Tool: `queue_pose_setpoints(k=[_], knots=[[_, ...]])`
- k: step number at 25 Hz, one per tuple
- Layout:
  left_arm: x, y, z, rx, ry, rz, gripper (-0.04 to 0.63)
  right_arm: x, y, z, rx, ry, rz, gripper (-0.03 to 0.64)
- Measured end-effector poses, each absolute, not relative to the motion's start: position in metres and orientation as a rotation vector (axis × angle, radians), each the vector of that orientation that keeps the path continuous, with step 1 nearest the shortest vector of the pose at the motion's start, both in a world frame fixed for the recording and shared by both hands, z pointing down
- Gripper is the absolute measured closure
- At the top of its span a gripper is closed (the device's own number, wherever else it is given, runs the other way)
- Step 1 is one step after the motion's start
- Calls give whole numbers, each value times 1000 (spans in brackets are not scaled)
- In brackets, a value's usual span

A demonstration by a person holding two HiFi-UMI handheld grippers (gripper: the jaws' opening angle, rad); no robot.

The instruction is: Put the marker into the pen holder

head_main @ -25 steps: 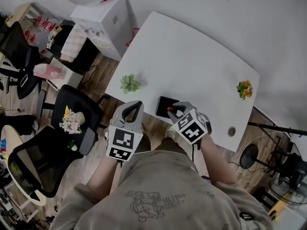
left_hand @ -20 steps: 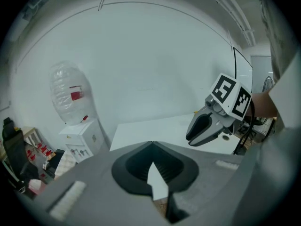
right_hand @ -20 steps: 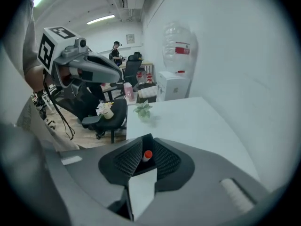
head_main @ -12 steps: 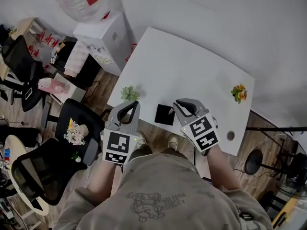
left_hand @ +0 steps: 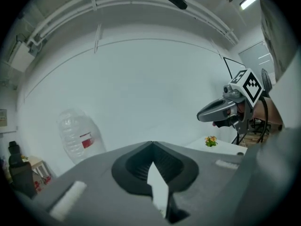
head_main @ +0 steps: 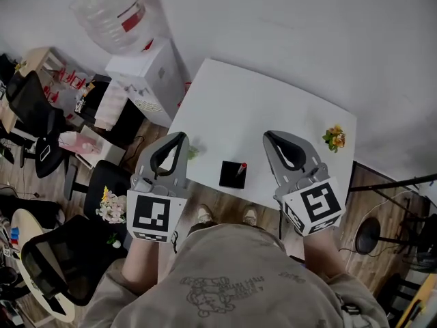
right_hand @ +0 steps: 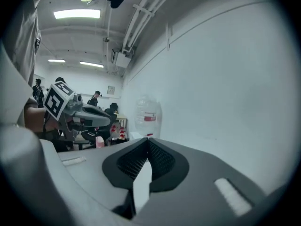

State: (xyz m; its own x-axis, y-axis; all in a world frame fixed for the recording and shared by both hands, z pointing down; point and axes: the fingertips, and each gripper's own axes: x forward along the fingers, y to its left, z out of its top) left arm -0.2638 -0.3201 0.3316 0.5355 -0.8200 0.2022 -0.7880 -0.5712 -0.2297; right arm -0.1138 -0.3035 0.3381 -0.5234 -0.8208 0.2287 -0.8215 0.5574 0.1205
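Observation:
In the head view a black square pen holder (head_main: 231, 175) stands near the front edge of the white table (head_main: 273, 108). A marker with a red cap (head_main: 240, 169) leans inside it. My left gripper (head_main: 180, 136) is raised to the holder's left, shut and holding nothing. To the holder's right my right gripper (head_main: 268, 136) is also raised, shut and holding nothing. In the left gripper view the jaws (left_hand: 151, 144) meet and point at the white wall. The right gripper view shows its jaws (right_hand: 147, 140) closed the same way. Neither gripper touches the holder.
A small yellow-flowered plant (head_main: 334, 137) sits at the table's right end, and a green plant (head_main: 194, 152) peeks out behind my left gripper. A water dispenser with a bottle (head_main: 113, 5) stands left of the table. Office chairs (head_main: 109, 183) crowd the floor at left.
Both grippers have lifted and spread apart, away from the pen holder. The right gripper, earlier over the holder with the marker, is now clear of it; the marker stands in the holder.

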Motion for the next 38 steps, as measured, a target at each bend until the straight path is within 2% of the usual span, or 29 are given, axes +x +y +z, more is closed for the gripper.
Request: queue_pose_setpoints(k=[6, 13, 22, 32, 38], knots=[[-267, -320, 276, -2598, 1408, -288, 594, -90, -295, 281, 1555, -2627, -73, 588], [-265, -317, 255, -2568, 1383, -231, 594, -72, -281, 250, 1697, -2754, -73, 589], [-259, -309, 270, -2595, 1377, -235, 594, -82, -274, 268, 1590, -2721, -76, 589], [-259, -304, 330, -2665, 1416, -387, 594, -94, -276, 317, 1478, -2675, 59, 589], [-263, -305, 337, -2653, 1442, -406, 594, -94, -279, 319, 1462, -2672, 50, 589]])
